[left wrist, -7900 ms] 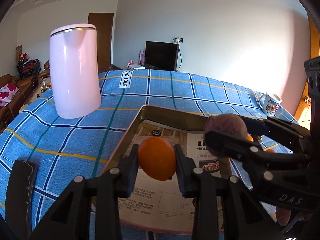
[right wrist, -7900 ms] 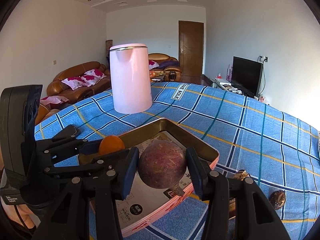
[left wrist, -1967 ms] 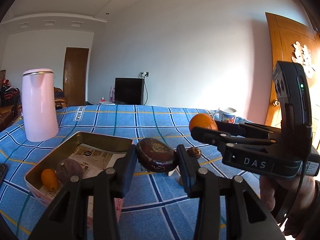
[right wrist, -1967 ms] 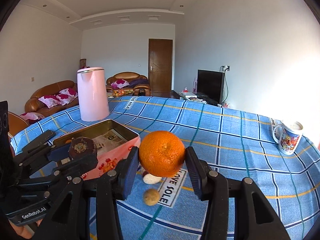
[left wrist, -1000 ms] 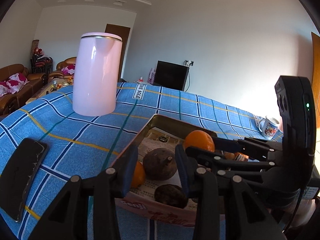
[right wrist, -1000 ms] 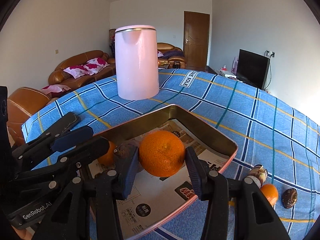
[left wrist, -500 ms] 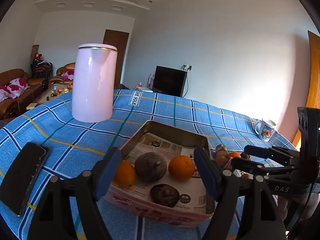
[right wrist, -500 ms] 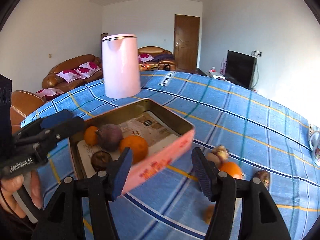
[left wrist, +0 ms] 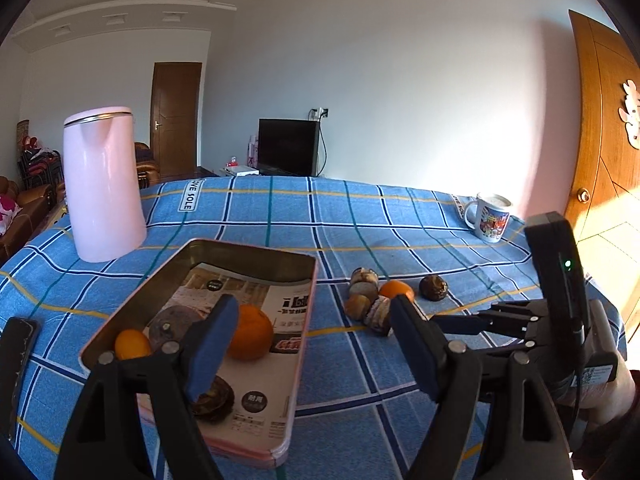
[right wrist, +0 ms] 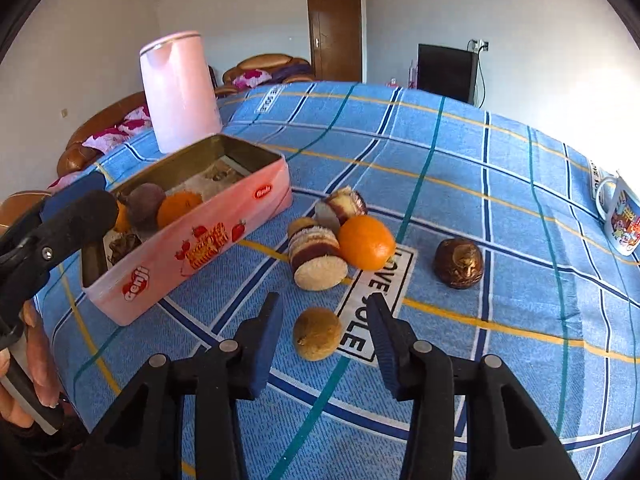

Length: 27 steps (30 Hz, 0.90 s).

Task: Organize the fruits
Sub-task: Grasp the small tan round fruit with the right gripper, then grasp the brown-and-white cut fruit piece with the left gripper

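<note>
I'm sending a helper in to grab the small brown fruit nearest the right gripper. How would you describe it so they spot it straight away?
Start at the pink tin on the blue checked cloth. Beside it lies a cluster of loose fruit; the small brown fruit sits alone at its near edge, between the closing right gripper fingers, untouched. It is dull, tan and round, unlike the orange.

A woven blue check cloth (right wrist: pixel 460 168) covers the tabletop, matt and slightly coarse. The tin (right wrist: pixel 192 240) has dull brassy metal inside and a glossy pink printed outside; printed paper (left wrist: pixel 256 300) lines its bottom. The kettle (left wrist: pixel 102 184) is smooth pink with a soft sheen and a metal rim. The orange (right wrist: pixel 366 242) has shiny, pitted peel. The brown fruit (right wrist: pixel 459 263) gleams and is wrinkled; the tan fruit (right wrist: pixel 317 334) looks dry and rough. The mug (left wrist: pixel 489 218) is glazed ceramic. The gripper (right wrist: pixel 324 330) is matt black plastic with blue rubbery pads (right wrist: pixel 270 328).
</note>
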### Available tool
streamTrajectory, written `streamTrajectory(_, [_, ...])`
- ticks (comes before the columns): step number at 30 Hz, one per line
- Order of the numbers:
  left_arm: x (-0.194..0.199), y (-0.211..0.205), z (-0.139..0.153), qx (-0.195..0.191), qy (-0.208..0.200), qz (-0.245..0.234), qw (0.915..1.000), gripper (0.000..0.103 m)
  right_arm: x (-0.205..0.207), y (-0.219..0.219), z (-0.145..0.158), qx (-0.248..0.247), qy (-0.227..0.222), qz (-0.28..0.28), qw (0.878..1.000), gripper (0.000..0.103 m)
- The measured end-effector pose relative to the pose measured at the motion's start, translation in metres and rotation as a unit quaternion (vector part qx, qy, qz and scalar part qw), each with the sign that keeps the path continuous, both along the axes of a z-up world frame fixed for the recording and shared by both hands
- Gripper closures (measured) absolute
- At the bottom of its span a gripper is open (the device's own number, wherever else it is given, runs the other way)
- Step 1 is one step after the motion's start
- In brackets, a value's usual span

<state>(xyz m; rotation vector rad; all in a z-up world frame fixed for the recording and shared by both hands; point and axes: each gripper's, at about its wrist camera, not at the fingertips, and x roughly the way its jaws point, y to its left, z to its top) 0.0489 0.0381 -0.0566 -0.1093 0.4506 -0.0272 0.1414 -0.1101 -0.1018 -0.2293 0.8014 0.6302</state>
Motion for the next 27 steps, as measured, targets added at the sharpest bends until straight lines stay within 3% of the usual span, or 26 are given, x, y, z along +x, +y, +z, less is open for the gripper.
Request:
streamTrajectory(2, [0.006,-0.006,-0.001,0.003,0.006,-0.008,0.9999,0.023,0.004,0.003,-0.007,-0.005,0.018,0.008,1.0,0.07])
streamTrajectory(4, [0.011,-0.014,-0.002,0.01,0.015,-0.015,0.9997,0.023,0.006,0.002,-0.009,-0.002,0.027,0.007,1.0,0.075])
streamTrajectory(8, [0.023,-0.032,-0.006,0.021,0.031,-0.034,0.9987,0.023,0.002,-0.013,0.0,0.012,0.001,-0.01,1.0,0.075])
streamTrajectory(12, [0.042,-0.05,-0.012,0.032,0.054,-0.048,0.9969,0.025,0.007,-0.041,0.013,0.016,-0.04,-0.062,0.997,0.075])
streamTrajectory(14, [0.053,-0.059,-0.015,0.035,0.071,-0.059,0.9951,0.037,0.012,-0.053,0.016,0.013,-0.052,-0.085,0.995,0.075])
streamTrajectory(18, [0.075,-0.071,-0.024,0.041,0.112,-0.071,0.9904,0.043,0.018,-0.07,0.017,0.021,-0.054,-0.103,0.993,0.075])
streamTrajectory(22, [0.091,-0.078,-0.032,0.051,0.143,-0.072,0.9859,0.056,0.017,-0.073,0.019,0.027,-0.065,-0.104,0.992,0.075])
streamTrajectory(27, [0.102,-0.08,-0.039,0.067,0.166,-0.054,0.9824,0.057,0.018,-0.072,0.019,0.034,-0.064,-0.1,0.992,0.075])
